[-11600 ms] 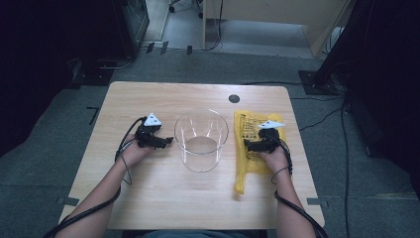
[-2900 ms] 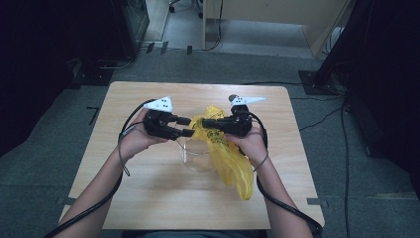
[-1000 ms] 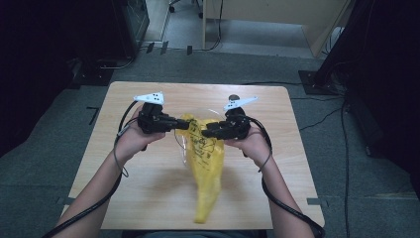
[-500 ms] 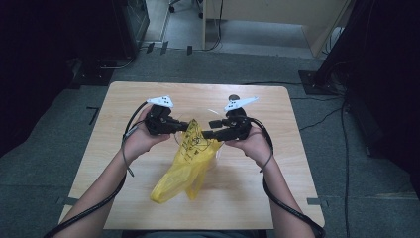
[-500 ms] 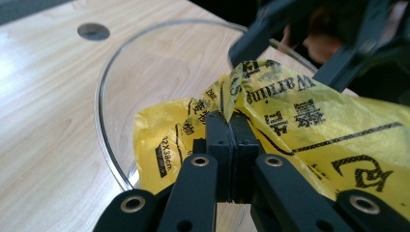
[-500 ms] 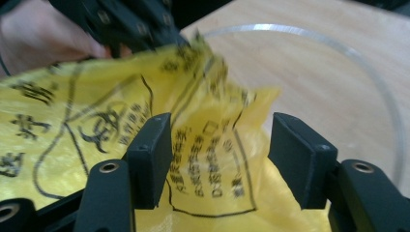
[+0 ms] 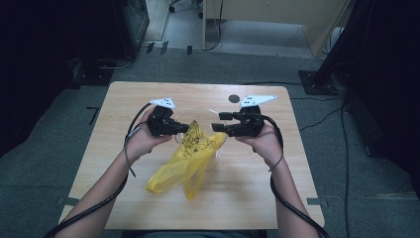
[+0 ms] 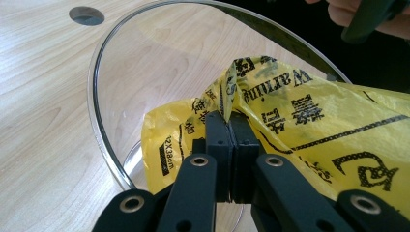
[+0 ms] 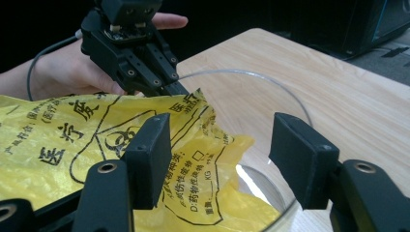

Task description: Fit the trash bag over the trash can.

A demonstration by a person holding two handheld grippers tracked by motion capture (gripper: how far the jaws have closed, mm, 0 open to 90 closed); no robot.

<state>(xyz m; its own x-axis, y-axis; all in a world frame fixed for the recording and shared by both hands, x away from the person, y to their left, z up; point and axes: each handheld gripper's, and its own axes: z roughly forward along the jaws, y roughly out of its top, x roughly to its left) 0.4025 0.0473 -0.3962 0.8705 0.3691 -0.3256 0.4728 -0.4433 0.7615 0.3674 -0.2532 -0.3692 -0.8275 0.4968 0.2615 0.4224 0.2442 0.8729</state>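
Note:
A yellow plastic bag [image 7: 184, 161] printed with black text and a hazard symbol drapes over a clear glass container [image 8: 95, 72] at the table's middle. My left gripper [image 8: 231, 122] is shut on a fold at the bag's top edge, right over the container's rim. In the high view it [image 7: 186, 128] holds the bag from the left. My right gripper [image 9: 225, 157] stands open, its jaws wide apart just above the bag [image 9: 63, 145] and the glass rim [image 9: 270, 82]. In the high view it [image 7: 218, 122] faces the left gripper across the bag's top.
The wooden table [image 7: 124, 104] has a round cable hole [image 7: 234, 98] near its far edge. Cables trail from both grippers along the person's forearms. Dark furniture and floor cables surround the table.
The right gripper has opened and let go of the bag's top. The bag, which hung straight a second ago, now drapes toward the lower left, held by the left gripper alone.

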